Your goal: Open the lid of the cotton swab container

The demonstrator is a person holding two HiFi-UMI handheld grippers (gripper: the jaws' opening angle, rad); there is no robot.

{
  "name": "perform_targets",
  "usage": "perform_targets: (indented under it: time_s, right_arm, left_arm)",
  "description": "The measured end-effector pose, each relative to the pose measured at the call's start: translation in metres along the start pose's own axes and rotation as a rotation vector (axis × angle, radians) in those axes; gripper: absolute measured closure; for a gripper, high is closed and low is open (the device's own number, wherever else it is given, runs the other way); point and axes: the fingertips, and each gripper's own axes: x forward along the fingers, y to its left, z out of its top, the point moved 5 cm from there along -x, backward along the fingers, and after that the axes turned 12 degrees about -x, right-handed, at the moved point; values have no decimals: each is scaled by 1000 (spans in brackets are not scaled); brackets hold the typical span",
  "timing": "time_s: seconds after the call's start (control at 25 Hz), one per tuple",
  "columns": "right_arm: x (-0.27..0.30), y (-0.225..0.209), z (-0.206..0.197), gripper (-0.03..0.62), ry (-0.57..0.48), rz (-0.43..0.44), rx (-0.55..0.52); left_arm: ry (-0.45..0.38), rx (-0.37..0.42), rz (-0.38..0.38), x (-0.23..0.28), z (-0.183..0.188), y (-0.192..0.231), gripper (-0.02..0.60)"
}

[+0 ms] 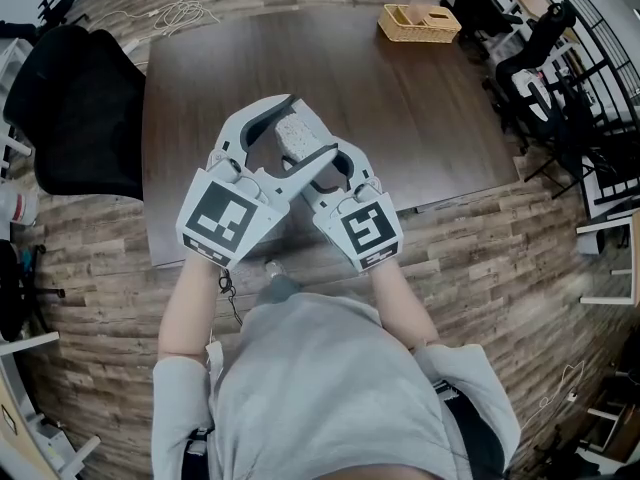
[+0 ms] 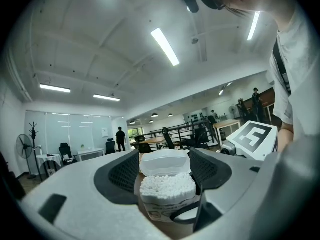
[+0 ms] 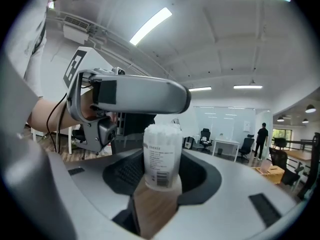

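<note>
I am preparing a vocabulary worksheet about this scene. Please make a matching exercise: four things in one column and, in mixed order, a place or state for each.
Things:
1. lid
2. wicker basket
3. right gripper
4. black chair

Descriptions:
a. beside the left edge of the table in the head view
b. shut on the cotton swab container
c. flipped up, swabs exposed
d. at the table's far right corner

Pairs: 1-c, 2-d, 3-b, 4-a
</note>
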Motion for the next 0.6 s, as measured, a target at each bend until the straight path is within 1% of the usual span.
perform_targets:
  time_s: [0.2, 0.4, 0.6]
  right_arm:
    - [-2, -5, -2, 405, 6, -7, 31]
    - [-6, -8, -1, 405, -4, -19, 71]
    - [-13, -14, 3, 405, -19, -36, 93]
  left_arm:
    - [-47, -56, 21, -7, 3, 3, 262]
    - [-110, -98, 76, -23, 8, 11, 262]
    - [-126, -132, 135, -36, 4, 18, 262]
